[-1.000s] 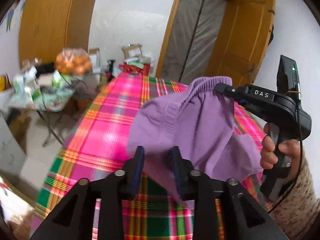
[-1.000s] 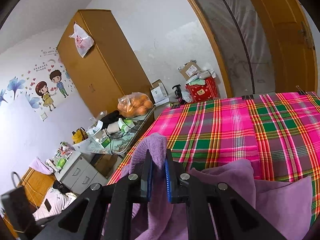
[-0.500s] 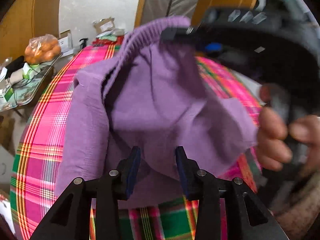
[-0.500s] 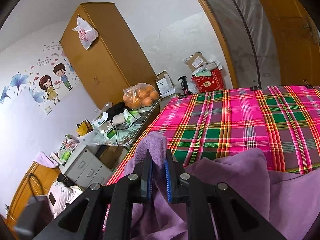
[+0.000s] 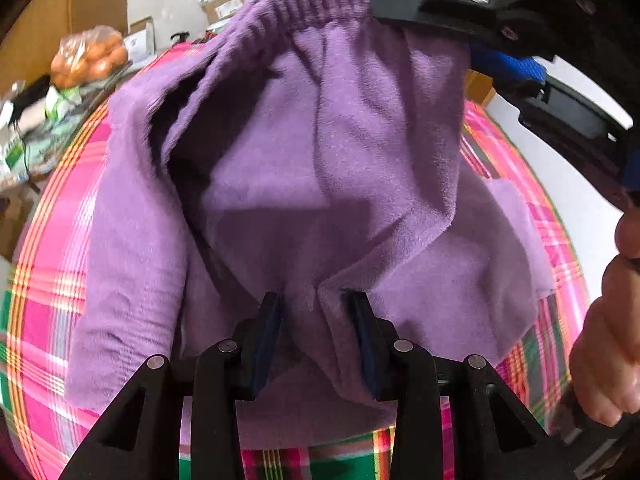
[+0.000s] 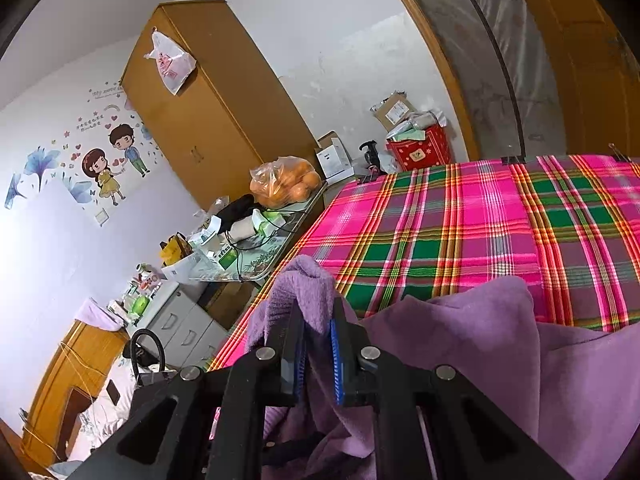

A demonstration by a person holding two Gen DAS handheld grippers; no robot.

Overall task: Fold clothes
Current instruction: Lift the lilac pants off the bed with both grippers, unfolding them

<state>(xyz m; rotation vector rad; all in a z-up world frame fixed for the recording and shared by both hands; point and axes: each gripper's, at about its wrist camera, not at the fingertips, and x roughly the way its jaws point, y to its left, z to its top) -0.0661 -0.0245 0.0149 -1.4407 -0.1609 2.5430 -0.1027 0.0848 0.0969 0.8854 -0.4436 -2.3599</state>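
We see the surface (image 6: 480,224) under its pink-and-green plaid cloth, and above it the purple fleece shorts (image 5: 320,168), which hang lifted with their lower part draped on the plaid. Our right claw (image 6: 318,344) is pressed together on the ribbed waistband, holding it up. Our left claw (image 5: 316,336) has just been spreading; a fold of the fleece lies between its parted pads (image 5: 266,332), not yet pinched.
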